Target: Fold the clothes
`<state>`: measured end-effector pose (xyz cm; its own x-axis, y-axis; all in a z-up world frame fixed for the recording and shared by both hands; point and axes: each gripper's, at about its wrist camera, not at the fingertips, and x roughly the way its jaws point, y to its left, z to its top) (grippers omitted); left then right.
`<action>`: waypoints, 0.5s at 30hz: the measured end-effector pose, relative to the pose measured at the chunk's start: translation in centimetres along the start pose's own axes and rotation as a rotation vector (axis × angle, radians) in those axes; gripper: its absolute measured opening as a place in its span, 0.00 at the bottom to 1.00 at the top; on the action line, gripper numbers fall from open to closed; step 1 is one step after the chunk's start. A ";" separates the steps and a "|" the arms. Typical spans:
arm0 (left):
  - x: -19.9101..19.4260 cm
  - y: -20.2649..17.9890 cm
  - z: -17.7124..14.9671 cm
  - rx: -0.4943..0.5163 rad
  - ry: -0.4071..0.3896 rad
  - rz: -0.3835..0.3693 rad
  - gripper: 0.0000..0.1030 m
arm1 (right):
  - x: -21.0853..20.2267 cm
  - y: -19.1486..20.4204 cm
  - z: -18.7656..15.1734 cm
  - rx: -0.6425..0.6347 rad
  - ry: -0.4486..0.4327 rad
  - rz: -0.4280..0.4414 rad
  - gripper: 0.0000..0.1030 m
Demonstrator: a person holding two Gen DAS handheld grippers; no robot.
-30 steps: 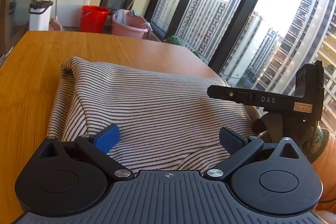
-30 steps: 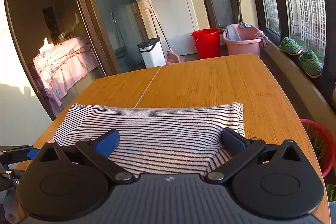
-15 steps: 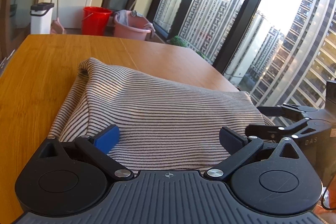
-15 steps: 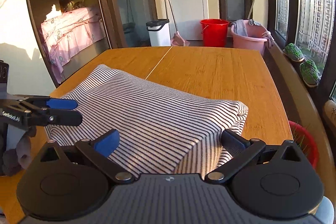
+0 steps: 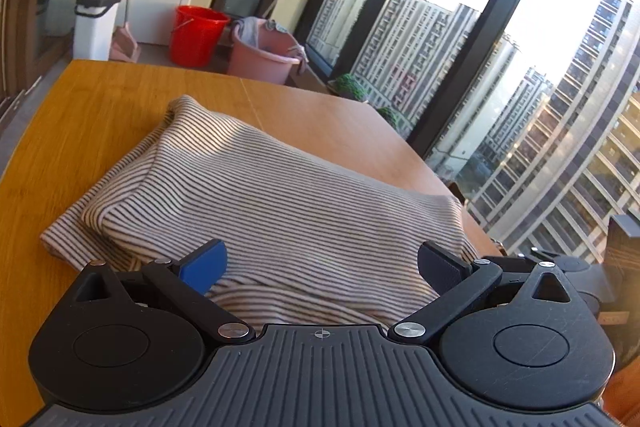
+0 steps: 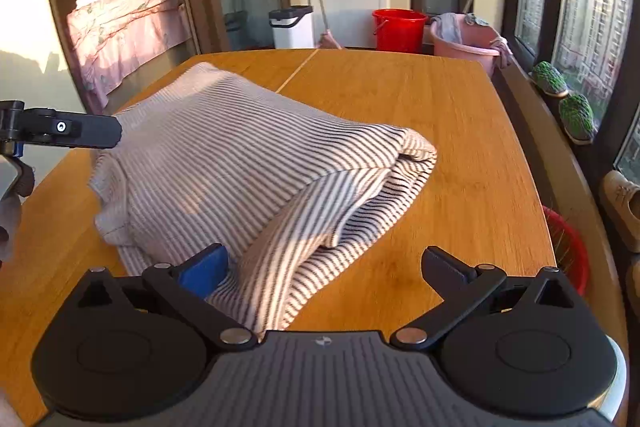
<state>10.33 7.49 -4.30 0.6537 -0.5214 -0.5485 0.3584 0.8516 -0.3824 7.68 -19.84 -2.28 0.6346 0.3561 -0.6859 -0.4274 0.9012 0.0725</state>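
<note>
A: Where does the striped garment [image 5: 280, 211] lie?

B: On the wooden table [image 6: 460, 131], bunched toward its near left part, folded over itself in several layers. The far half of the table is bare wood, and beyond it stand a red bucket [image 6: 398, 29] and a pink basin [image 6: 466, 43].

A: And the tongs?

B: The left gripper [image 5: 322, 263] has its jaws spread wide with the cloth lying under and between them; neither pad is pressed onto it, so it grips nothing. The right gripper [image 6: 324, 265] is spread just as wide. Its blue pad sits beside a drooping fold at the garment's near edge, while the black finger stands over bare table (nothing is pinched there either).

A: How will the cloth handle?

B: I judge it light, soft and limp, a thin knit. It sags into loose rolls at the right end [image 6: 400, 163], so it will not keep a crease unaided and the layers may slide on each other.

A: Where would you take hold?

B: At the two near corners, one per gripper, pinching all layers together. Seizing only the top layer would likely pull the stack apart. The right end looks untidiest and probably wants smoothing flat first.
</note>
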 end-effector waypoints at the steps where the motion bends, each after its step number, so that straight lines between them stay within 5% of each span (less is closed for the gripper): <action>1: -0.2 -0.4 -0.5 0.003 0.010 -0.019 1.00 | -0.5 0.6 0.1 -0.049 0.000 0.025 1.00; 5: 0.6 -0.3 -1.6 -0.044 0.062 -0.057 1.00 | -2.2 2.4 2.1 -0.228 -0.094 -0.093 1.00; 10: 1.2 0.7 -2.2 -0.091 0.074 -0.064 1.00 | -0.3 -0.3 5.7 -0.144 -0.179 -0.192 1.00; 15: 1.0 1.3 -2.4 -0.109 0.069 -0.092 1.00 | 5.6 -1.7 6.9 -0.152 -0.080 -0.177 1.00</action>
<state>9.80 7.93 -7.13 0.5724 -0.6026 -0.5561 0.3375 0.7912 -0.5100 16.42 -17.64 -1.24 0.7543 0.2200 -0.6186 -0.3935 0.9057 -0.1577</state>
